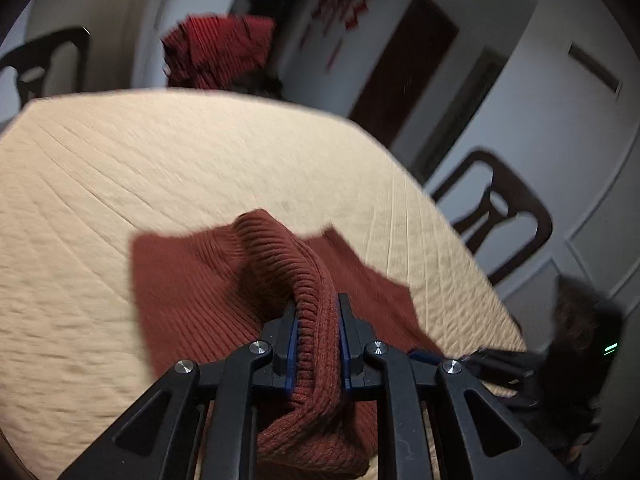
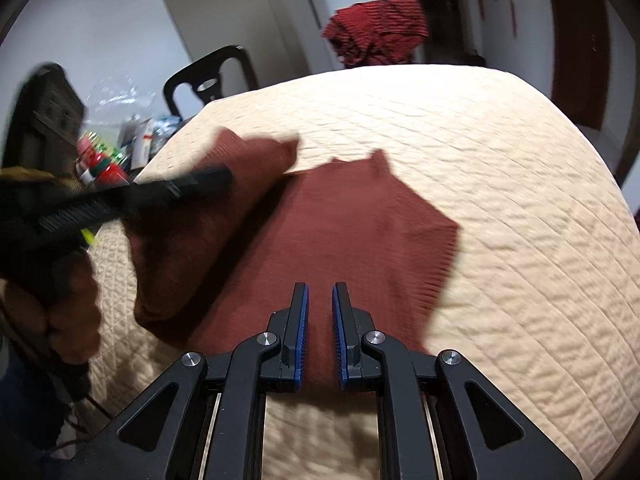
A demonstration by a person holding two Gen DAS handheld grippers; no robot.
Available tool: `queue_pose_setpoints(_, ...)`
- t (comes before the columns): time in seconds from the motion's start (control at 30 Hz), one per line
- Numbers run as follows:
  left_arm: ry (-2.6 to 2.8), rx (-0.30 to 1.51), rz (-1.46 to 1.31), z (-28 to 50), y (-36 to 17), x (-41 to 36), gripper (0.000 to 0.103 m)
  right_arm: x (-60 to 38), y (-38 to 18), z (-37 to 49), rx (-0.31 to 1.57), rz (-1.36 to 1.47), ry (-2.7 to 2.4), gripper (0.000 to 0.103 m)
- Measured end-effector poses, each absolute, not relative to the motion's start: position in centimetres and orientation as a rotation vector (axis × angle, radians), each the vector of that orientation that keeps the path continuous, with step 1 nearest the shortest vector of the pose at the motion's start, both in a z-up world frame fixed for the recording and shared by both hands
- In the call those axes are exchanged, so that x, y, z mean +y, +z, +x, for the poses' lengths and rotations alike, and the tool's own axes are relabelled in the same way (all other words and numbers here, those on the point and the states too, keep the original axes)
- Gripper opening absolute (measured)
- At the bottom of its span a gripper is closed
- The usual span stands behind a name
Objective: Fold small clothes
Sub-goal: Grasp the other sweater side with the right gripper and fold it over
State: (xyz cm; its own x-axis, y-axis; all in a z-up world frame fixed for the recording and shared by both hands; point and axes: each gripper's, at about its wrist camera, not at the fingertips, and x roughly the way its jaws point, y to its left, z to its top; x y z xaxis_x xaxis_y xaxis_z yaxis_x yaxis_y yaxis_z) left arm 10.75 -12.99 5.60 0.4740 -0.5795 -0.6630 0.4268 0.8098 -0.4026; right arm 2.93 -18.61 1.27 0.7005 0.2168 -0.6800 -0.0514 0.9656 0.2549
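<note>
A rust-brown ribbed knit garment (image 1: 192, 292) lies on the cream quilted table cover (image 1: 160, 168). My left gripper (image 1: 318, 312) is shut on a thick ribbed edge of the garment and lifts that part off the cover. In the right wrist view the garment (image 2: 360, 232) lies mostly flat, with its left side raised by the left gripper (image 2: 208, 178). My right gripper (image 2: 320, 296) hovers over the garment's near edge with its jaws a little apart and nothing between them.
A pile of dark red striped clothes (image 1: 220, 52) (image 2: 376, 28) sits at the table's far edge. Dark wooden chairs (image 1: 500, 212) (image 2: 212, 76) stand around the table. Bottles and packets (image 2: 120, 148) clutter the left side.
</note>
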Motion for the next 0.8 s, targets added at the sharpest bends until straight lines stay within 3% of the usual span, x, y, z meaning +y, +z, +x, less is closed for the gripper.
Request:
queue_pose_setpoints(0.1,-0.643,0.909,-0.175,10.7,4.7,-14.3,0.02,-20.2,1.1,2.4,0.78,0.268,0.138,0.012)
queue_pose_setpoints(0.23,-0.71,0.83,-0.19,9.1,7.3,-13.9,0.034,-21.3,1.6,1.6,0.745,0.314,0.155,0.013)
queue_pose_setpoints(0.37,-0.644,0.766,-0.181,8.3,8.7,-11.7,0.035,-21.6,2.3,1.5,0.709,0.376,0.219,0.022)
queue_pose_setpoints(0.53,-0.491,0.774,-0.139,8.7,7.5,-9.1,0.035,-21.2,2.5,2.7,0.693,0.495,0.339,0.042)
queue_pose_setpoints(0.8,-0.429,0.816,-0.132,8.7,4.6,-7.5,0.035,-21.0,2.4,6.2,0.735,0.639,0.425,0.043)
